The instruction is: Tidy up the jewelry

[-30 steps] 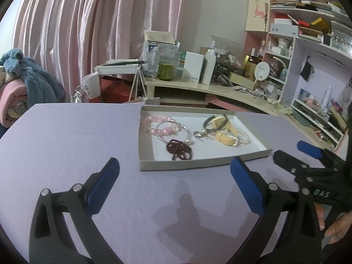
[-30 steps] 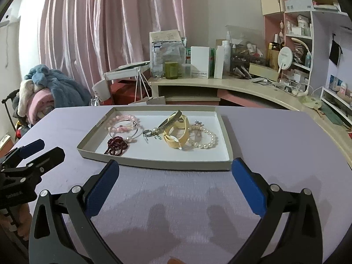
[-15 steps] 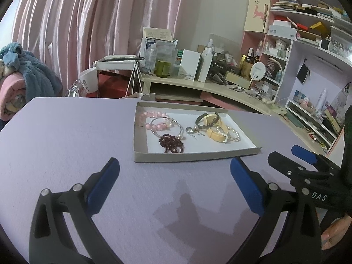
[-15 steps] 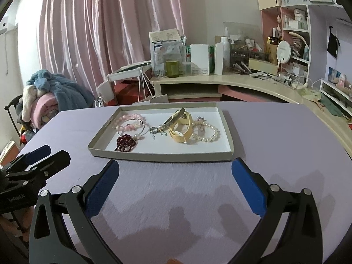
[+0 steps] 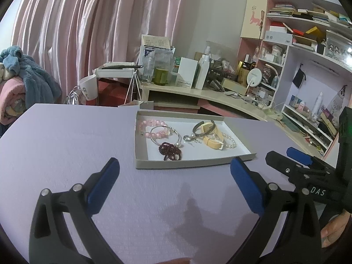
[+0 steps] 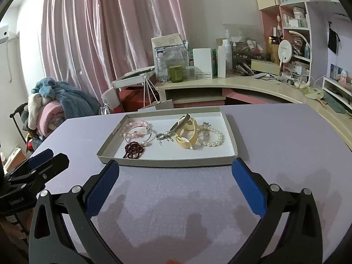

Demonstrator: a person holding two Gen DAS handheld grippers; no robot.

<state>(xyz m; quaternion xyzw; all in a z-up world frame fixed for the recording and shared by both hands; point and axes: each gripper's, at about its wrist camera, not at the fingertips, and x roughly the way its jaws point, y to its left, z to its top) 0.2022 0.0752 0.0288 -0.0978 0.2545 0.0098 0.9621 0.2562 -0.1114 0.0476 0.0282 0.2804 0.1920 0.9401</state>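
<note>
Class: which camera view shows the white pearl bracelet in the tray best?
The right wrist view: the pearl bracelet shows as a nearly full loop. In the left wrist view, the yellow band hides part of it.

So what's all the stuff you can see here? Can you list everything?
tray: one, grey card with white floor, middle of the table
pink bead bracelet: one, pink, tray's left side
silver bangle: one, silver, overlapping the pink beads
dark red bead bracelet: one, dark red, tray's near left
ring: one, silver, tray's middle
cream bands: looks like two, cream, right of the ring
dark bangle: one, dark metal, leaning on the cream bands
pearl bracelet: one, white, tray's right side
table: one, lilac
curtain: one, pink, behind
desk: one, cream, cluttered with bottles and boxes
left gripper: one, black with blue pads, open, empty
right gripper: one, same colours, open, empty
</note>
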